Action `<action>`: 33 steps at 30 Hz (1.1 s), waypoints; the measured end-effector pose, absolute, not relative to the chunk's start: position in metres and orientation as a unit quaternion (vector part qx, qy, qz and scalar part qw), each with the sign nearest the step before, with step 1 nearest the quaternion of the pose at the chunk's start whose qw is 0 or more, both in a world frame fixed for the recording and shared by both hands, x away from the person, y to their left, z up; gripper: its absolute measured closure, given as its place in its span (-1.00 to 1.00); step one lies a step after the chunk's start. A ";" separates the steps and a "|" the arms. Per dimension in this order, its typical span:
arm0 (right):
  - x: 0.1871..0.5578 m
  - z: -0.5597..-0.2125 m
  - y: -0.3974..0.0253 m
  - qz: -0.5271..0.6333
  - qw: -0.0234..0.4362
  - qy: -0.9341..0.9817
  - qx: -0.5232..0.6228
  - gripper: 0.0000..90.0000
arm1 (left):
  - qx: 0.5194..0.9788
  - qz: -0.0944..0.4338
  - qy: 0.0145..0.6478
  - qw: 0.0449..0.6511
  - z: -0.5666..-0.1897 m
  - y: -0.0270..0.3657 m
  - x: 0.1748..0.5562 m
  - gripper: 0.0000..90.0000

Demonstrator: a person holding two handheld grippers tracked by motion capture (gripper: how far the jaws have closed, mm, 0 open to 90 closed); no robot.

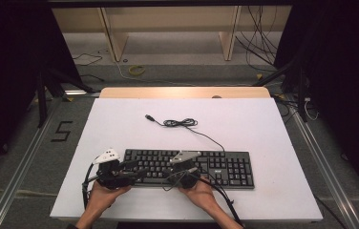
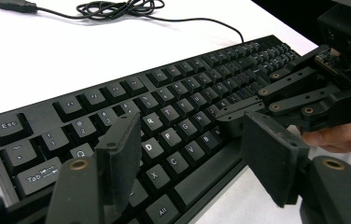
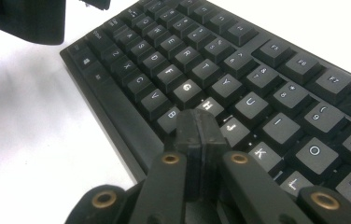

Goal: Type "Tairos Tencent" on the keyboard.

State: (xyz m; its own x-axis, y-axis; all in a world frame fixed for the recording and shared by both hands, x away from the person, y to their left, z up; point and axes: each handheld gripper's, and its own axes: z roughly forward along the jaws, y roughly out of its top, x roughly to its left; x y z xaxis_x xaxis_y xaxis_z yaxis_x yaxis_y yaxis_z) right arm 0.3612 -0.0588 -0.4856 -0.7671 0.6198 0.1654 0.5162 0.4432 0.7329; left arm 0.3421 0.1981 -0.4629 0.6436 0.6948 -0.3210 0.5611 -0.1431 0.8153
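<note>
A black keyboard (image 1: 216, 164) lies near the front of the white table; its cable runs back to a coil (image 1: 180, 123) and a loose USB plug (image 1: 149, 117). My left gripper (image 1: 142, 168) is open over the keyboard's left letter keys, its two jaws wide apart above the keys (image 2: 192, 154). My right gripper (image 1: 170, 172) is shut with nothing between its jaws, and its tip (image 3: 197, 122) hovers just over the B, N and H keys. In the left gripper view the right gripper (image 2: 232, 116) reaches in from the right, held by a hand (image 2: 337, 137).
The white table top (image 1: 244, 119) stretches behind and beside the keyboard, with a wooden edge (image 1: 182, 92) at the back. Metal rails (image 1: 20, 167) and loose floor cables (image 1: 263, 43) surround the table. The left gripper's body (image 3: 24, 21) shows at the top left of the right gripper view.
</note>
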 end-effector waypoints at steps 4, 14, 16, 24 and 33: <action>0.363 -0.484 -0.062 0.414 0.054 0.841 0.343 0.94 | 0.754 0.068 0.417 0.503 -0.463 0.199 0.343 -0.16; 0.361 -0.470 -0.085 0.449 0.048 0.818 0.356 0.77 | 0.754 0.071 0.419 0.501 -0.464 0.198 0.343 -0.16; 0.360 -0.468 -0.090 0.452 0.049 0.815 0.360 0.69 | 0.754 0.072 0.418 0.501 -0.464 0.198 0.343 -0.16; 0.359 -0.461 -0.115 0.464 0.052 0.801 0.374 0.22 | 0.756 0.074 0.423 0.494 -0.465 0.197 0.345 -0.15; 0.352 -0.457 -0.130 0.465 0.061 0.798 0.378 -0.10 | 0.761 0.079 0.421 0.487 -0.465 0.192 0.349 -0.07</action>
State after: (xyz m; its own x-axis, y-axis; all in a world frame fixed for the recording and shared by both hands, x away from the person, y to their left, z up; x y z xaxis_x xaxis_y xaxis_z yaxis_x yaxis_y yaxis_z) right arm 0.3516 -0.1296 -0.4566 -0.7061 0.6608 0.2546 0.5477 0.2817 0.7879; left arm 0.3486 0.1917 -0.4646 0.6335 0.7172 -0.2902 0.5636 -0.1708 0.8082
